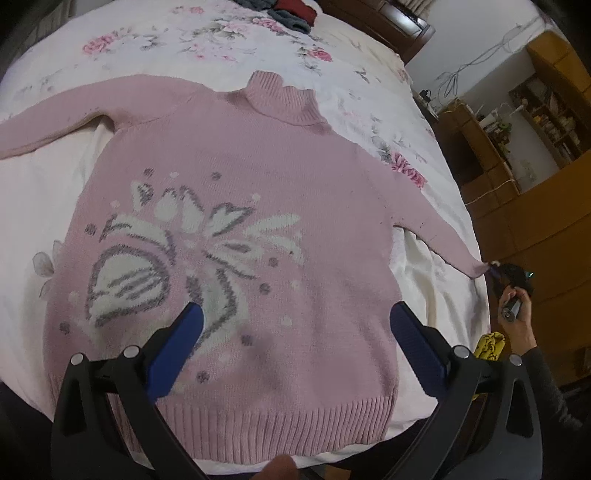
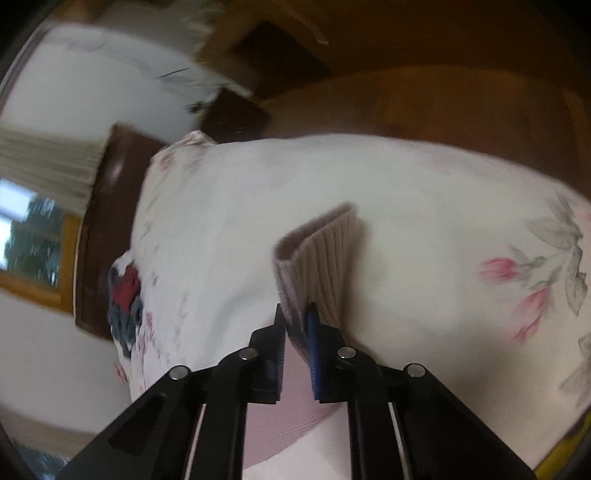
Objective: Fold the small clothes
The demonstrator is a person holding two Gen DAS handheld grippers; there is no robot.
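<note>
A small pink knit sweater (image 1: 236, 177) with a white and grey flower pattern lies flat, front up, on the bed, collar away from me and both sleeves spread out. My left gripper (image 1: 295, 314) hangs open above its lower front, blue pads wide apart and holding nothing. At the bed's right edge my right gripper (image 1: 493, 267) is shut on the end of the right sleeve. In the right wrist view the ribbed cuff (image 2: 317, 258) sticks out past the closed fingers of that gripper (image 2: 297, 314).
The bed (image 1: 351, 74) has a white floral cover. Folded dark and red clothes (image 1: 291, 11) lie at its far end. Wooden shelves and cabinets (image 1: 535, 122) stand to the right. A person's hand and dark sleeve (image 1: 524, 332) hold the right gripper.
</note>
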